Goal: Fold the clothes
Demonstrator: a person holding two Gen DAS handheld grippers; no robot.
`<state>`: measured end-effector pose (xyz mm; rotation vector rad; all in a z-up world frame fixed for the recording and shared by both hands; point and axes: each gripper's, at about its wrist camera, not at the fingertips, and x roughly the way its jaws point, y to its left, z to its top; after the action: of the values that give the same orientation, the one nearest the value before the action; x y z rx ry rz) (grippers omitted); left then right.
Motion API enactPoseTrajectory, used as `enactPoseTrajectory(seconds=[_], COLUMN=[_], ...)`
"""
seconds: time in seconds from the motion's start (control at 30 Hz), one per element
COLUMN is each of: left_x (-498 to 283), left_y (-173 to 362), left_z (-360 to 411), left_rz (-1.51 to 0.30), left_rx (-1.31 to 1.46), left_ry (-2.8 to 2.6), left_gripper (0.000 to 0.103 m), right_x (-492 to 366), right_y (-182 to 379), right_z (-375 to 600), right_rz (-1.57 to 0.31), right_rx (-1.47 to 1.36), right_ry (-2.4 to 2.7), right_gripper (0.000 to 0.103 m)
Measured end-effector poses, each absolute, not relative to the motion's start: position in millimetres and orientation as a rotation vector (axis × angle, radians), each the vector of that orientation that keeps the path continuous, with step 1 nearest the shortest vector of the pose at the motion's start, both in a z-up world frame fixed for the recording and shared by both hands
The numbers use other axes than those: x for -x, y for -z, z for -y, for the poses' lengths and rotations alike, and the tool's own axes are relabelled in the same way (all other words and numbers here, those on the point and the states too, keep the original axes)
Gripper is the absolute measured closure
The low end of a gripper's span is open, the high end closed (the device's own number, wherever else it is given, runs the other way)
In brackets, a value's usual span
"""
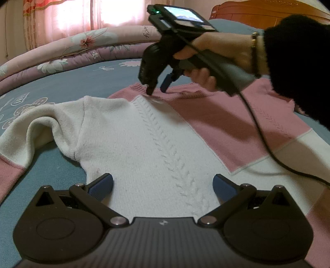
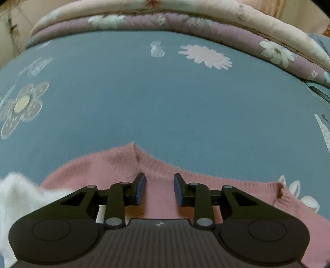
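1. In the left wrist view, we see the sweater (image 1: 148, 132), white and pink, lying face up and spread flat on the bed (image 1: 68, 82), its white sleeve (image 1: 31, 132) humped out to one side. Our left gripper (image 1: 163, 183) hangs over the white lower body with its fingers wide apart and nothing between them.

2. In the same view, a hand (image 1: 222, 53) in a dark sleeve (image 1: 299, 61) brings the right gripper (image 1: 157, 87) down at the pink neckline, tips at or just above the knit; we cannot tell whether they touch.

3. In the right wrist view, the right gripper (image 2: 159, 189) stands over the pink collar band (image 2: 156, 165), fingers narrow but parted, with no cloth pinched between them.

4. We judge that folding is barely begun: the garment is still laid out, and no edge is lifted. The next move calls for pinching a shoulder or sleeve edge cleanly, through one layer only, and carrying it across the body.

5. The bed wears a blue flowered sheet (image 2: 165, 92); a rolled floral quilt (image 2: 185, 18) lies along its far side, with pink curtains (image 1: 61, 18) and a wooden headboard (image 1: 257, 10) beyond.
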<state>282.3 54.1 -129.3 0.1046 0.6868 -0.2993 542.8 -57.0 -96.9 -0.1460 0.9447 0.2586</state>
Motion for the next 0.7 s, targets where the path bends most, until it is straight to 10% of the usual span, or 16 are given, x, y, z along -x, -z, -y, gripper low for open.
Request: enactPoseTrajectory(seconds=[0.1,0.7], left_x=[-282,-281], left_y=[129,130], left_z=[-54,-54], left_rz=[-0.687,-0.687], left_rx=[-0.105,-0.106], left_ry=[0.300,0.301], left_gripper=[0.001,0.001], right_x=[-559,-515], right_y=[98,100], right_z=[64,39], right_rz=[-0.942,-0.936], right_rx=[0.084,0.131], right_ry=[-0.232,-0.273], right_gripper=[0.052,0.042])
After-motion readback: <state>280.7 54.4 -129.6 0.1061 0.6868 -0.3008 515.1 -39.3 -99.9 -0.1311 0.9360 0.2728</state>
